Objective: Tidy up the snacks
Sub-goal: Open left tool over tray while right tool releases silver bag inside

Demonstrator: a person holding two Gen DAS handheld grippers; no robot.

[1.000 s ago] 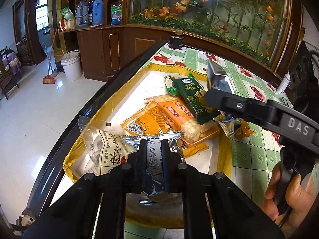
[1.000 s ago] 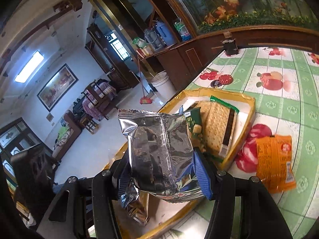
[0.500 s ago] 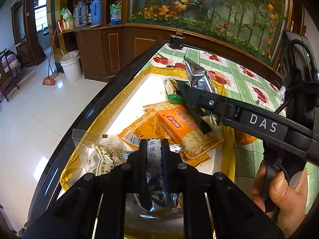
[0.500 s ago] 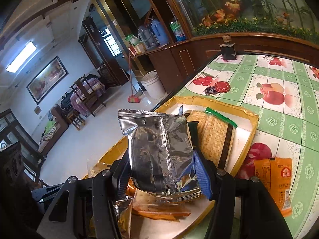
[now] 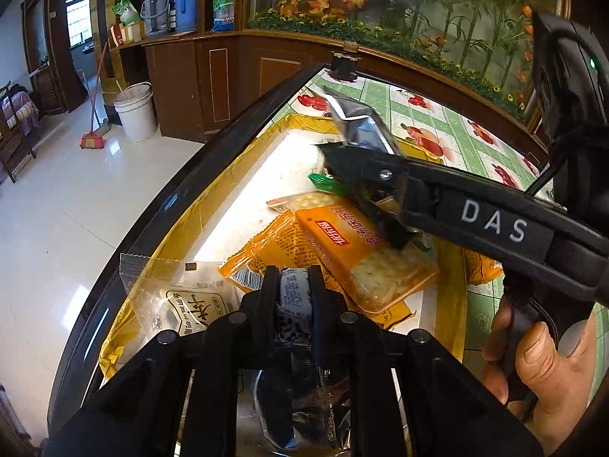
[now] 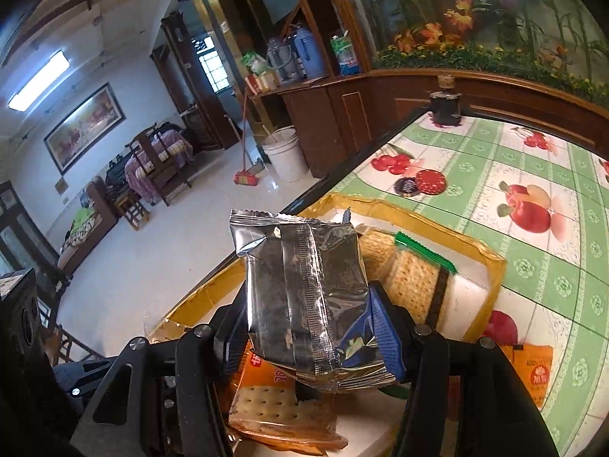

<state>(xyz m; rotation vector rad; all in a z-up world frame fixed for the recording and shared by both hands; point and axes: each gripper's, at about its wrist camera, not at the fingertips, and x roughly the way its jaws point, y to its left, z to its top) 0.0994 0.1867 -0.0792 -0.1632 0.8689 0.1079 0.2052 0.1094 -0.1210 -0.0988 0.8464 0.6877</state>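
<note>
Since the earlier frame, the silver packet (image 6: 304,297), clamped in the right gripper (image 6: 308,327), had been carried over the yellow tray (image 5: 198,205). Only the left wrist view showed the left gripper (image 5: 295,285) pinched tightly on a foil wrapper (image 5: 293,289), whose lower end was hidden. An orange cracker pack (image 5: 361,255) lay beneath.

White "DAS" stands on the right tongs' black arm (image 5: 491,221).
</note>
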